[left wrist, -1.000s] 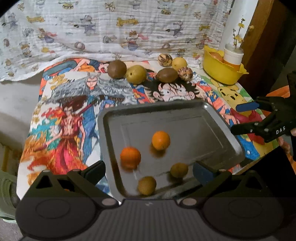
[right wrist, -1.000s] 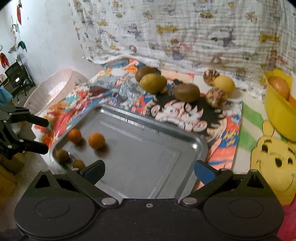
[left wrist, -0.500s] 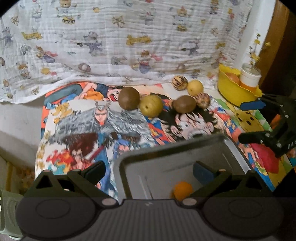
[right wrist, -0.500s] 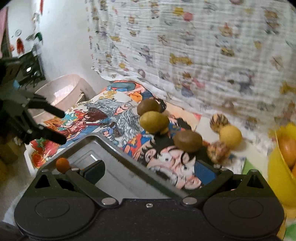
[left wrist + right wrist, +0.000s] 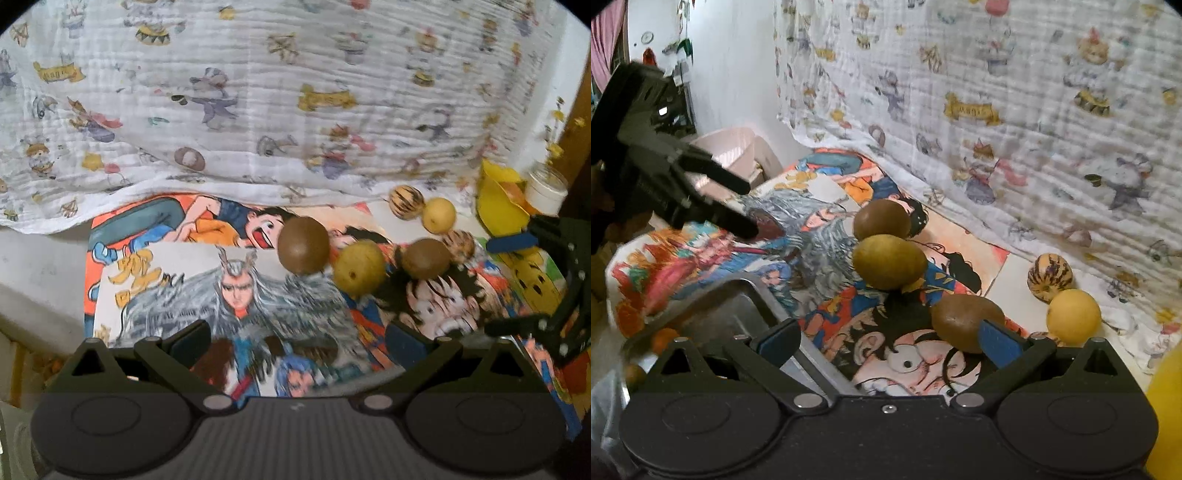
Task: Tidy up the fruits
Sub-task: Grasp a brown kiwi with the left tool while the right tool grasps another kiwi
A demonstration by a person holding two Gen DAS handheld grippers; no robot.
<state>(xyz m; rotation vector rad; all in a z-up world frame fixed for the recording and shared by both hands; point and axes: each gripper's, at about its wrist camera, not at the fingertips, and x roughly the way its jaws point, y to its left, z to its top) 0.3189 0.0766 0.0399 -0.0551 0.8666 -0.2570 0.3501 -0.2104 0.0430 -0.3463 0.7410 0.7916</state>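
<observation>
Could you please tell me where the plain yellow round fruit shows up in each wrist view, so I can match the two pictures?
Left wrist: yellow round fruit upper right, just left of the yellow bowl.
Right wrist: yellow round fruit right of centre, above the right fingertip.
Shared landmark: the striped fruit right beside it.

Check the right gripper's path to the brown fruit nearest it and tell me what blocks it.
Nothing visible blocks it. The right gripper is open and empty, and the brown fruit lies just beyond its right finger on the printed cloth. The green-yellow fruit sits farther back, the metal tray off left.
</observation>
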